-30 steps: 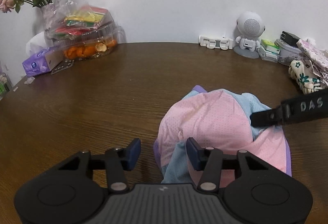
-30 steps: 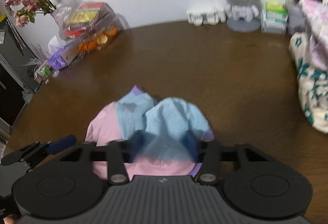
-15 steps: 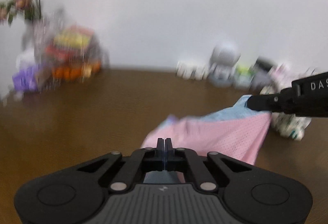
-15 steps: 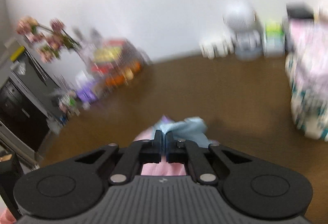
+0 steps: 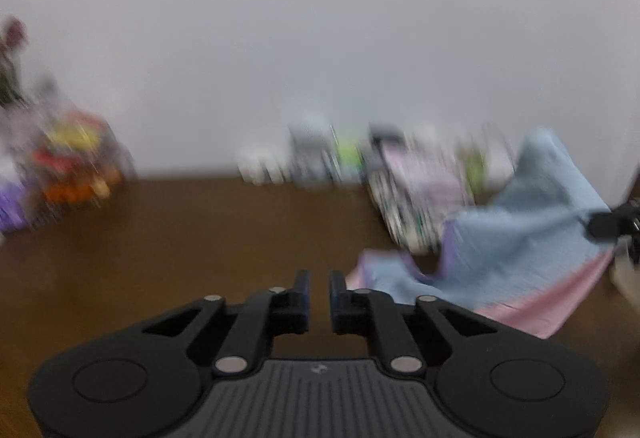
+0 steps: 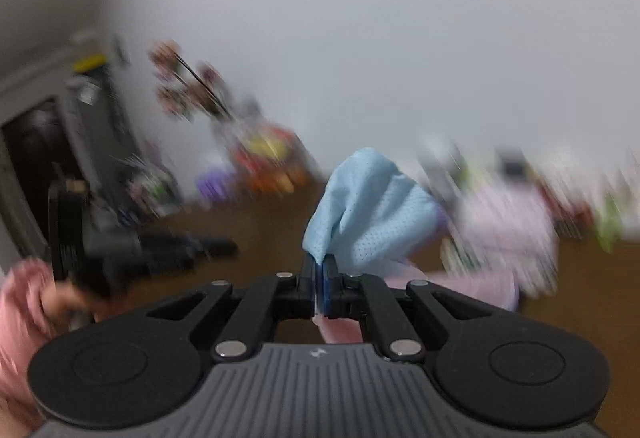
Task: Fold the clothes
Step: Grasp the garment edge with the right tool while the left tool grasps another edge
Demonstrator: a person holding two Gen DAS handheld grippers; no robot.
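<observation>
The right tongs [image 6: 320, 280] are clamping fully closed on a bunched blue fold of the garment [image 6: 368, 209], which is rising from the pinch toward 12 o'clock while its pink part is trailing down to the worktop [image 6: 260, 234] at 4 o'clock. The left tongs [image 5: 319, 292] are standing narrowly parted and gripping nothing; the garment [image 5: 516, 238] is lying and hanging at their 2 o'clock, apart from the tips. Risk, as a judgement: with a single grip point carrying the cloth, the fabric is likely to twist or slip out if the lift is abrupt, and the trailing edge may be dragging into the clutter at the far edge of the worktop [image 5: 180, 238]. Both views are motion-blurred, so that clutter cannot be itemised. Count: one garment being handled, two tongs, one worktop, one blurred fabric pile [image 6: 508, 213] at 2 o'clock in the right view.
</observation>
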